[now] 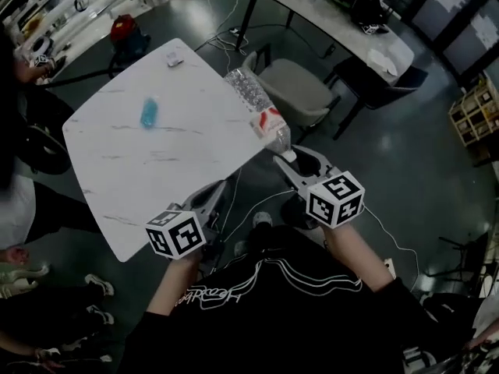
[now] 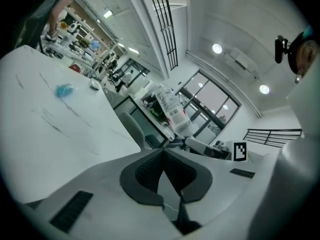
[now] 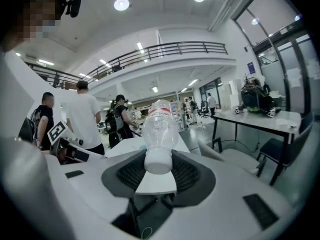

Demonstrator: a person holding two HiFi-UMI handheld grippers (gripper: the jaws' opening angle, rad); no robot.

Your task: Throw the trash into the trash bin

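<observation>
A crumpled clear plastic bottle (image 1: 257, 104) with a red and white label juts forward over the table's right corner. My right gripper (image 1: 290, 162) is shut on its white cap end. In the right gripper view the bottle (image 3: 160, 129) stands up between the pads of the right gripper (image 3: 159, 166). My left gripper (image 1: 217, 189) hovers by the table's near edge, shut and empty. In the left gripper view the left gripper (image 2: 162, 154) has its pads together, and the bottle (image 2: 172, 106) shows beyond them. No trash bin is in sight.
A white marble table (image 1: 125, 170) carries a blue crumpled item (image 1: 149, 112) and a small white item (image 1: 175, 60). A grey chair (image 1: 300, 92) stands just beyond the bottle, a long desk (image 1: 335, 14) behind it. Cables lie on the dark floor. People (image 3: 85, 119) stand nearby.
</observation>
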